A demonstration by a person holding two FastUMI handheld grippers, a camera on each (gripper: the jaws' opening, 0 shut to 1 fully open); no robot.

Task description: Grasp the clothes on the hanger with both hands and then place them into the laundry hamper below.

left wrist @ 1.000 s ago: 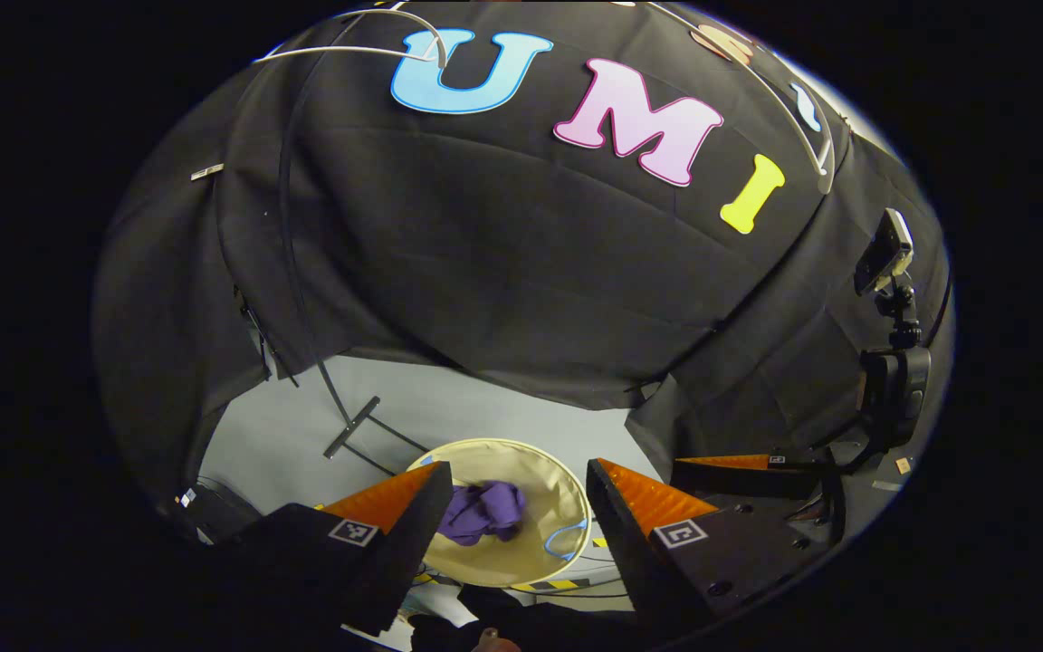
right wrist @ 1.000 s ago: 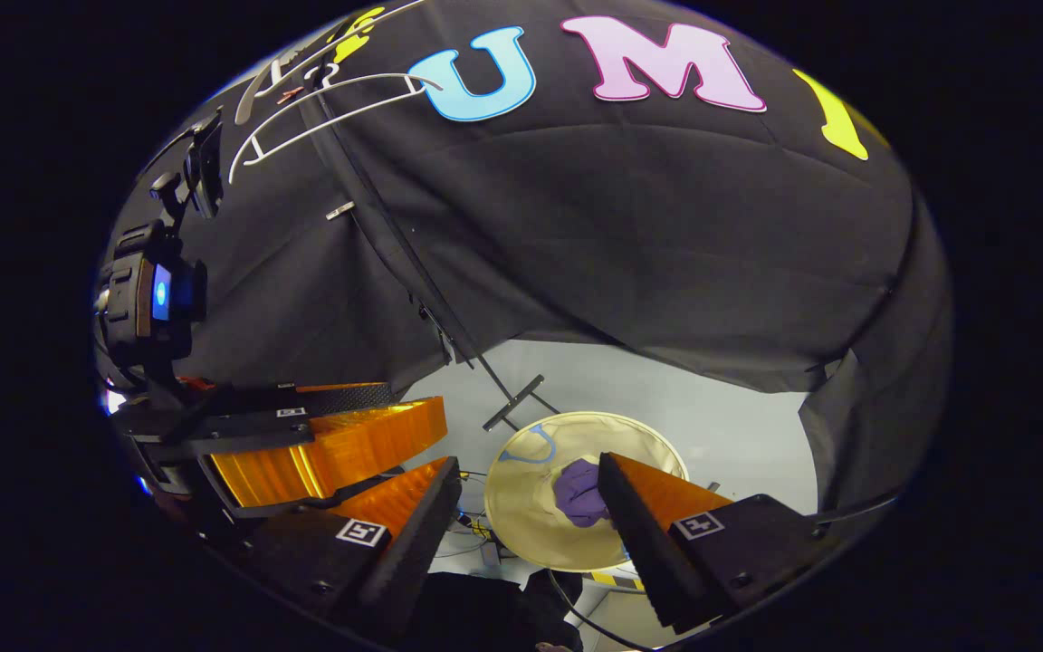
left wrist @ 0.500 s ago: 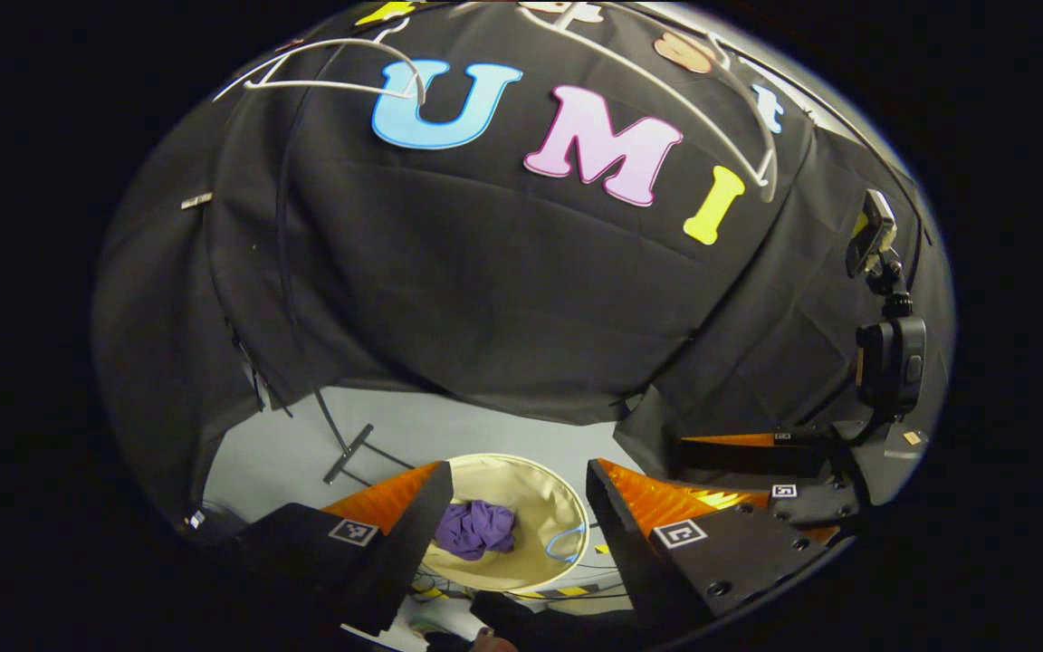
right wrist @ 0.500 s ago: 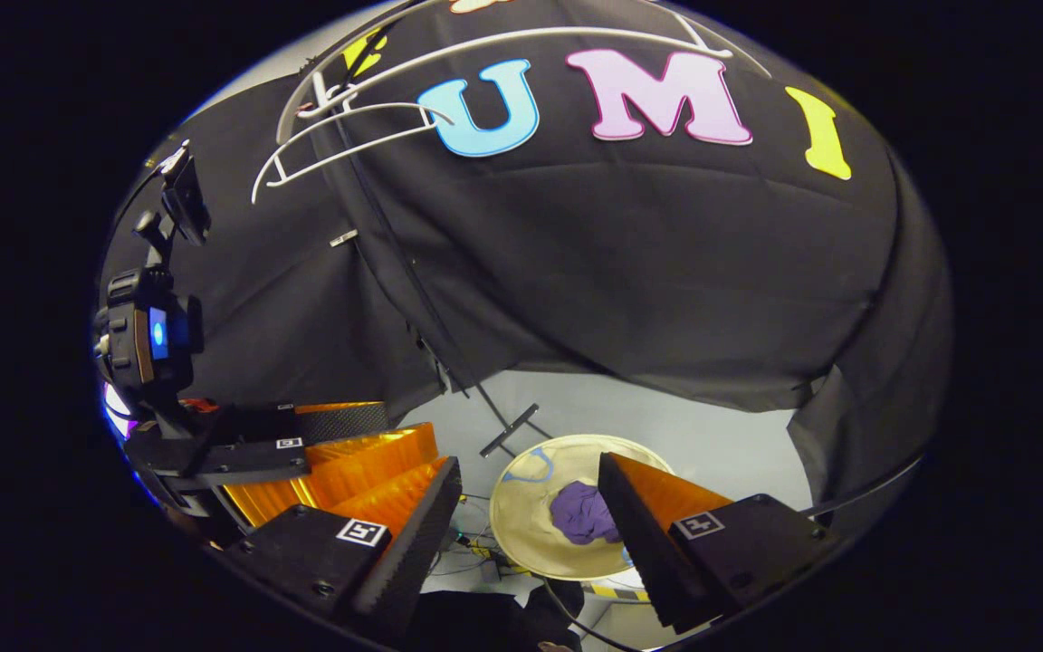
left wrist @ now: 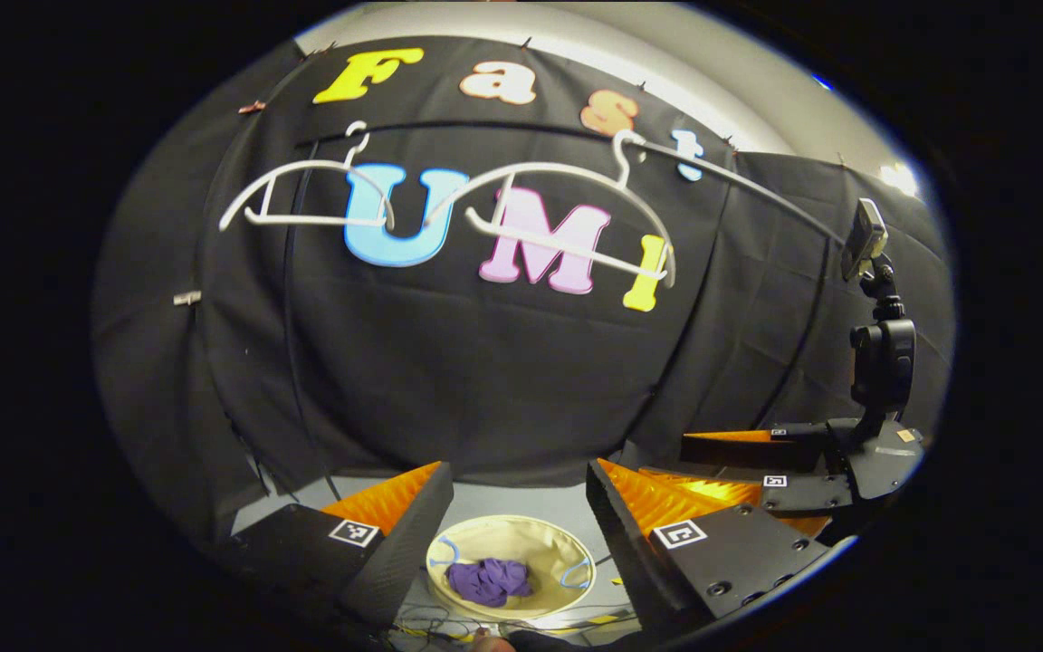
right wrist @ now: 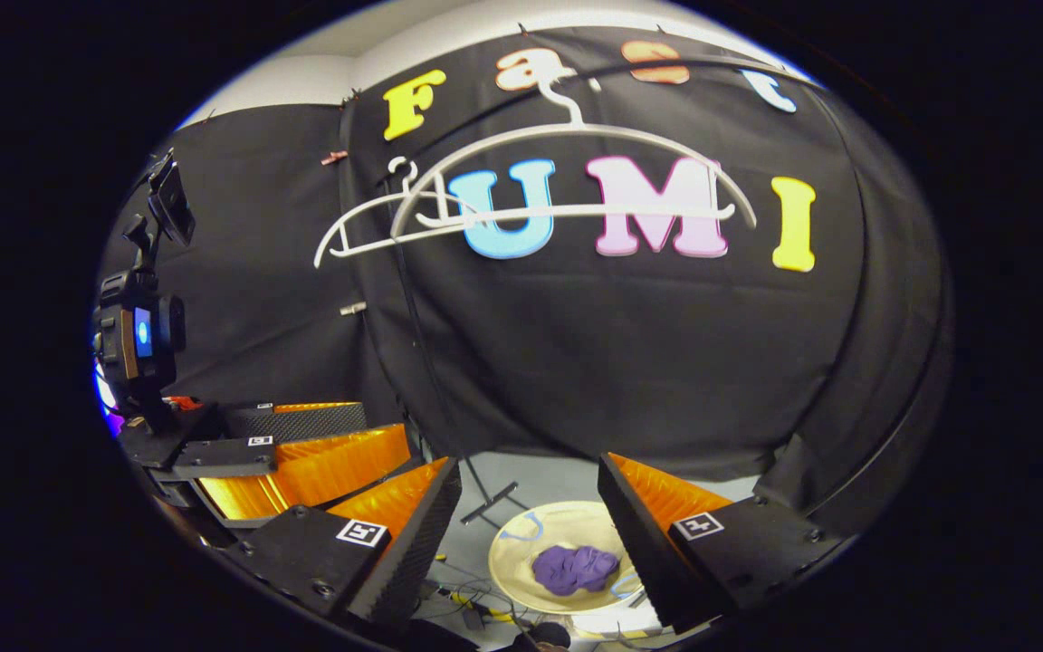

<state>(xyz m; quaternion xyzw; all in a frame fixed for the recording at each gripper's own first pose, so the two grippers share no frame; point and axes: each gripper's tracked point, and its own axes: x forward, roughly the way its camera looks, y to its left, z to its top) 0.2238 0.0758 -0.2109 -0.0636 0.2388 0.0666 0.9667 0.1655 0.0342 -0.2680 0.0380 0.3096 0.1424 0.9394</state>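
Since the purple clothes (left wrist: 488, 580) are seen lying crumpled inside the laundry hamper (left wrist: 567, 550), below and between the fingers of the left tongs (left wrist: 518, 493), the task is judged to be essentially done. In the right gripper view the same clothes (right wrist: 574, 569) are seen in the hamper (right wrist: 521, 552), low between the fingers of the right tongs (right wrist: 529, 489). Two white hangers (left wrist: 567, 213) are seen hanging bare on the rail, well above and ahead of both tongs; no garment is draped on either. Nothing further appears to be left, apart from the tongs being drawn clear, if that is counted.

Both tongs are held spread wide. Nothing is pinched by the left tongs, and nothing is touched by their fingers; the hamper is seen through the gap, well apart from them on the floor. The right tongs are likewise held apart and empty, with no cloth caught on either finger. The left tongs (right wrist: 304, 457) are also seen in the right gripper view, just beside the right tongs on their left, spread and empty as well.
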